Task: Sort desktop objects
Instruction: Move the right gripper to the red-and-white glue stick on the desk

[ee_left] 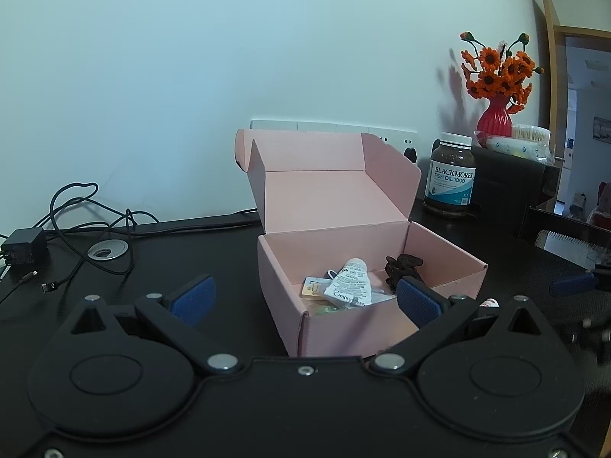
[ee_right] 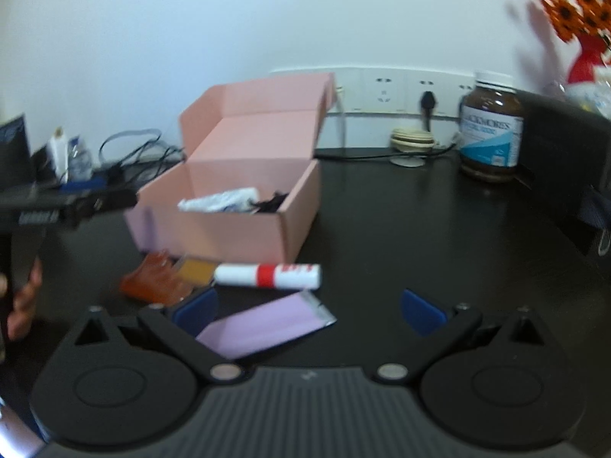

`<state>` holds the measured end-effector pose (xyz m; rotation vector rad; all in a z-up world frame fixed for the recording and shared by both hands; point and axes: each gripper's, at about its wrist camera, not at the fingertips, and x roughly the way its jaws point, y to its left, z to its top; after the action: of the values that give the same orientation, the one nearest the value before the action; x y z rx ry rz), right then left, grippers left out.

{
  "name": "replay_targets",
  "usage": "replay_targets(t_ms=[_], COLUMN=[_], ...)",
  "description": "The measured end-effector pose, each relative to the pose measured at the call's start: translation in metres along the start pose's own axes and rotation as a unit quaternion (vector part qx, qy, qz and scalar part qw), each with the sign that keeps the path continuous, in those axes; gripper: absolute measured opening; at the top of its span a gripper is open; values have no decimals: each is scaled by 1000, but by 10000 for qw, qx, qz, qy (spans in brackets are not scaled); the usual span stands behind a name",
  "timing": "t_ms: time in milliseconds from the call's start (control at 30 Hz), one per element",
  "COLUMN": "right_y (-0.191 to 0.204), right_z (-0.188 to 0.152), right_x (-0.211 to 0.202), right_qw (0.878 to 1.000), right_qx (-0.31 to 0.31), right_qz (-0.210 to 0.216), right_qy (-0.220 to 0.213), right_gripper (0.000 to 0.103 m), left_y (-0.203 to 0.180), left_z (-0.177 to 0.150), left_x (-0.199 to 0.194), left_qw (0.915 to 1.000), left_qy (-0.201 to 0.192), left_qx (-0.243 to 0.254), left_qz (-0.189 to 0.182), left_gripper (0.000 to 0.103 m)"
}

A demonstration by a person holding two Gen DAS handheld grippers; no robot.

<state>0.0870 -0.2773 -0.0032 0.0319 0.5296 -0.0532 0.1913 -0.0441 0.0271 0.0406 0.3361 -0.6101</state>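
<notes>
Two grippers, left gripper (ee_left: 303,299) and right gripper (ee_right: 309,311), hang with jaws released, empty. Flat lilac foil sachet (ee_right: 263,328) lies on the bench before the pink cardboard box (ee_right: 229,225); probably light, slippery—pinch an edge.

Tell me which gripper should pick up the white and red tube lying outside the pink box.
Right. The right gripper is open, with the white and red tube just ahead of its fingers. The left gripper, also open, faces the pink box.
</notes>
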Motion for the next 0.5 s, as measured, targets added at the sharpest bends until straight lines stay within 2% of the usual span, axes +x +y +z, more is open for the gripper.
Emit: replay_targets(t_ms=[133,233,367,500], right_y=[11,11,16,28], right_z=[3,12,22,27], right_x=[4,12,30,49], right_qw=[9996,10000,9994,9981], right_qx=[-274,-48,156,68], right_qz=[-60,-58,-275,-474], right_qy=[-68,-27,161,392], right_gripper=[102,102,102,101], left_y=[0,0,0,0], left_z=[0,0,0,0], left_x=[0,0,0,0], left_qw=[10000,10000,9999,9999], left_qy=[-5,-19,0,10], left_qx=[-32,-38,-63,-64], left_qz=[33,72,92,90], left_gripper=[103,103,103,103])
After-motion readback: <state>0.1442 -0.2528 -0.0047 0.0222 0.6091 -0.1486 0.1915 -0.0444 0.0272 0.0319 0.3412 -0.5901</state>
